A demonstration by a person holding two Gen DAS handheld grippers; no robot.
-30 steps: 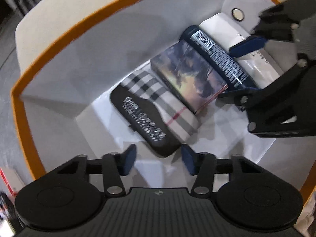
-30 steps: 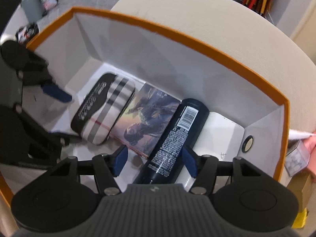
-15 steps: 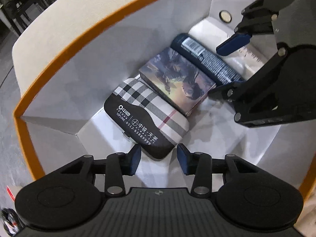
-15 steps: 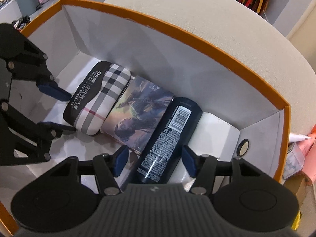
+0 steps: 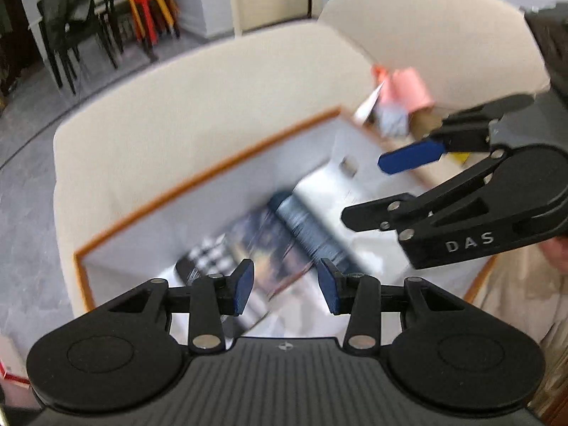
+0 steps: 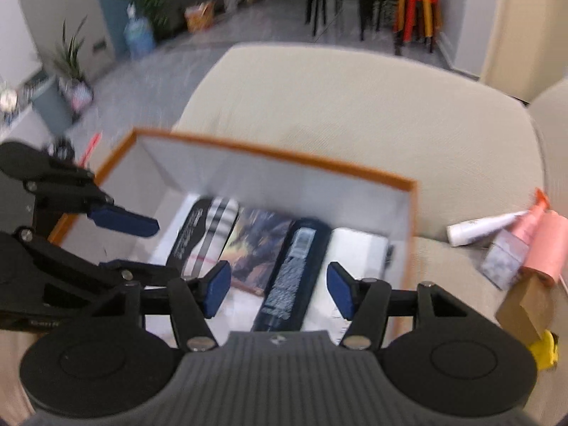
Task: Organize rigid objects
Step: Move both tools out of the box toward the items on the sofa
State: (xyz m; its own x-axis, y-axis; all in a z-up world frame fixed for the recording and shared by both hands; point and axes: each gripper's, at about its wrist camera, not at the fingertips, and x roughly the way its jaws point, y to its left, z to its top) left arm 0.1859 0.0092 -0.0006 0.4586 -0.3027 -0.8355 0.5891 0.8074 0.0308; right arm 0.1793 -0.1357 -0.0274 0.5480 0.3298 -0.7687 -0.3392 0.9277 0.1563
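pink bottle point(image 6: 543, 245) – beside orange-rimmed box point(image 6: 277, 152)

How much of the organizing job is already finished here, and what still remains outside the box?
Done: four things lie side by side in the orange-rimmed box: plaid case, picture box, dark bottle, white item.
In hand: nothing; the left gripper and right gripper are open and empty.
Left: the white tube, pink bottle and small boxes beside it on the sofa.
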